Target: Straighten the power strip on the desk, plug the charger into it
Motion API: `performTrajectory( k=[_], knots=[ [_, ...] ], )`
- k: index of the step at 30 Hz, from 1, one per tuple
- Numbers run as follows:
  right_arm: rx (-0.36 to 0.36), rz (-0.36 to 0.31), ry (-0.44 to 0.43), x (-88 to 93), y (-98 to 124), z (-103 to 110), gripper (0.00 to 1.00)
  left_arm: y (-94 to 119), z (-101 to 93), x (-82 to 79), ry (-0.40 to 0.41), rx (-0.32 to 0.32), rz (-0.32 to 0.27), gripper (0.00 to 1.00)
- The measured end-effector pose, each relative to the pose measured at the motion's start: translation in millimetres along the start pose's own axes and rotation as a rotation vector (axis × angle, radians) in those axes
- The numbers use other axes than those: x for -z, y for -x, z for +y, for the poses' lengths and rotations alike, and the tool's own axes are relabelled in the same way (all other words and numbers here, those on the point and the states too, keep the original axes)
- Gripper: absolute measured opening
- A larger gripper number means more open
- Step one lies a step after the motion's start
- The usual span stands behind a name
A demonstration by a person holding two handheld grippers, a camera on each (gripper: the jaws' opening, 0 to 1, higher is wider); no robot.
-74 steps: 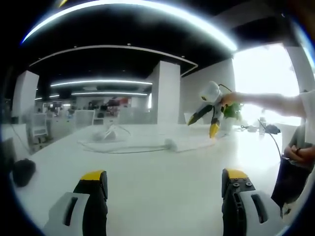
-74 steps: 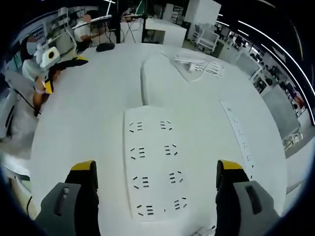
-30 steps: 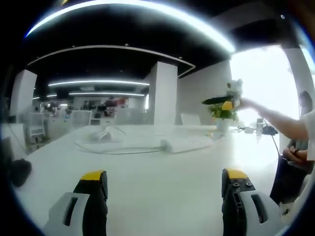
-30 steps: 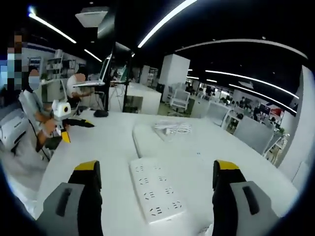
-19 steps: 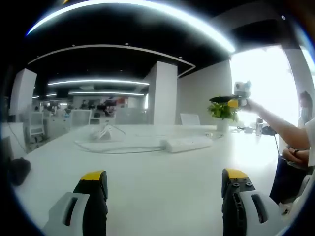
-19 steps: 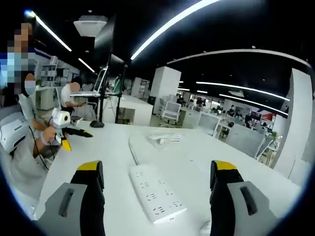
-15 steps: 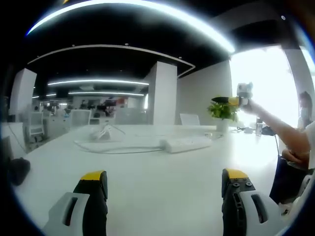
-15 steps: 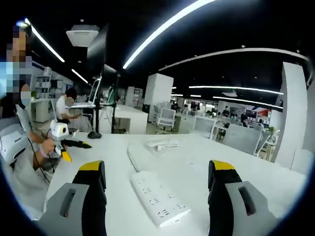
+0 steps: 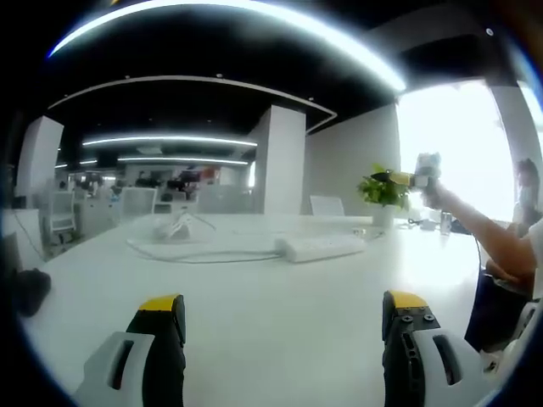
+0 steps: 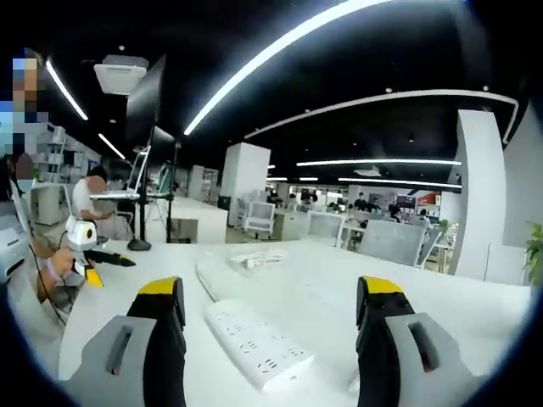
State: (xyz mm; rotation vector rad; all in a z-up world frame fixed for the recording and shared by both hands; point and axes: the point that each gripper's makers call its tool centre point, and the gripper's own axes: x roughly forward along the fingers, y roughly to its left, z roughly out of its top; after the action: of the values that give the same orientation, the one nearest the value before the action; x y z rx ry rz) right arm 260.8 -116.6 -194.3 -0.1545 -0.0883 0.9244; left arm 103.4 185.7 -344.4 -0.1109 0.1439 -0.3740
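A white power strip [image 9: 318, 248] lies on the white desk [image 9: 271, 322], far ahead of my open left gripper [image 9: 282, 305], with its cable [image 9: 195, 256] trailing left. A white charger with a coiled cord [image 9: 178, 229] sits further back left. In the right gripper view the power strip [image 10: 254, 343] lies angled just ahead of and between the jaws of my open right gripper [image 10: 270, 292], which holds nothing. The charger bundle [image 10: 259, 256] lies beyond it. The right gripper [image 9: 416, 176] is raised at the right of the left gripper view, held at arm's length.
A potted plant [image 9: 382, 191] stands at the desk's far right and a dark object [image 9: 30, 288] sits at its left edge. A long white strip [image 10: 210, 275] lies beside the power strip. A hand holds the left gripper [image 10: 89, 246] at the desk's left; a seated person [image 10: 93, 199] is behind.
The right gripper has swung from looking down on the power strip to looking level along the desk, and has shifted right in the left gripper view. The left gripper has stayed put.
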Motion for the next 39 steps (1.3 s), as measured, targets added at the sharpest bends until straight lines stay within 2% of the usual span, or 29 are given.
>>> performTrajectory(
  k=[6, 13, 14, 16, 19, 22, 30, 39],
  knots=[
    [0.056, -0.029, -0.003, -1.4, 1.8, -8.7, 0.81, 1.2, 0.7, 0.6, 0.001, -0.002, 0.0, 0.99],
    [0.184, -0.052, 0.01, -1.1, 9.8, -35.0, 0.8, 2.2, 1.3, 0.9, 0.003, -0.005, 0.0, 0.99],
    [0.223, -0.037, 0.031, 2.0, 12.0, -41.5, 0.8, 2.2, 1.3, 0.9, 0.003, -0.006, 0.0, 0.99],
    [0.244, -0.029, 0.042, 5.7, 11.6, -46.6, 0.8, 2.2, 1.5, 0.3, 0.002, -0.006, -0.002, 0.99],
    [0.277, -0.027, 0.029, 10.4, 12.0, -54.0, 0.79, 2.1, 1.5, -0.2, 0.002, -0.006, -0.002, 0.99],
    [0.319, -0.045, -0.002, 14.7, 15.1, -63.9, 0.73, 2.0, 1.4, -0.2, 0.002, -0.003, -0.002, 0.99],
    [0.425, -0.029, -0.042, 35.7, 17.6, -90.4, 0.74, 3.7, 4.7, -0.9, 0.006, -0.012, -0.005, 0.99],
    [0.489, -0.005, -0.09, 63.0, 13.9, -116.9, 0.74, 6.9, 8.9, -0.4, 0.009, -0.022, -0.008, 0.99]
  ],
)
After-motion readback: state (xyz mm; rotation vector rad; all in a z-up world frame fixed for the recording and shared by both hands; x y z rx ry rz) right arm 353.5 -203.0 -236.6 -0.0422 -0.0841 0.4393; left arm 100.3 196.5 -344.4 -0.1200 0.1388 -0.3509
